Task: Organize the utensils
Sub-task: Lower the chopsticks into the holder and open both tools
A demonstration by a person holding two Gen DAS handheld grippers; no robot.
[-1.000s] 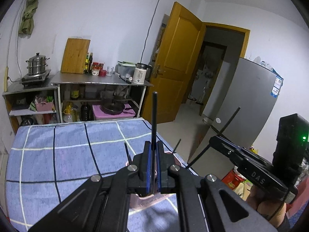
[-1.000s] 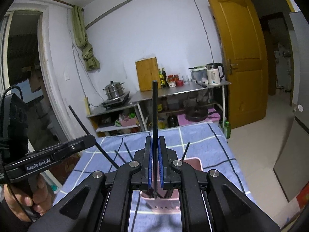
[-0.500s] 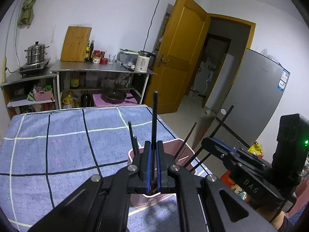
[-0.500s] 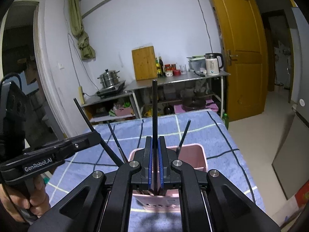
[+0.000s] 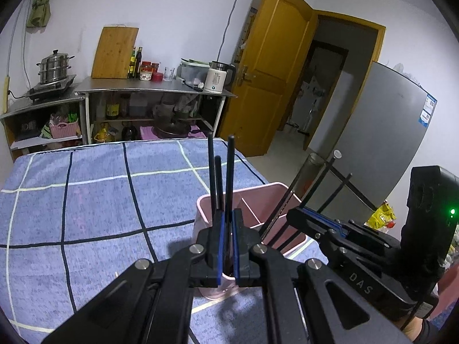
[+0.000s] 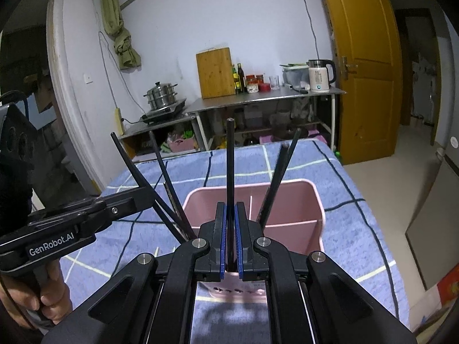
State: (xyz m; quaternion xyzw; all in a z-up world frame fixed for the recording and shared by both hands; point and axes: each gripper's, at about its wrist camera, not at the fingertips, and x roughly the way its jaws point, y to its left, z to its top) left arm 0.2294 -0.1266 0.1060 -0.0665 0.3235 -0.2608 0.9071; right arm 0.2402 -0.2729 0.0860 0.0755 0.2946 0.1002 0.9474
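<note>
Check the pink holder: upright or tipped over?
Upright. The pink holder stands on the checked cloth, its opening upward, with black chopsticks leaning inside.

Right gripper (image 6: 229, 246) clamped on one black chopstick (image 6: 229, 172) — stick stands upright over the pink holder (image 6: 312, 200), lower end hidden between the pads. Holder sits on a blue checked cloth (image 6: 358, 229), divider inside. Two more chopsticks (image 6: 278, 177) lean right in it, others lean left. Left gripper (image 6: 143, 195) comes in from the left, closed on a tilted chopstick (image 6: 126, 154) — a hand (image 6: 43, 295) grips its handle.
</note>
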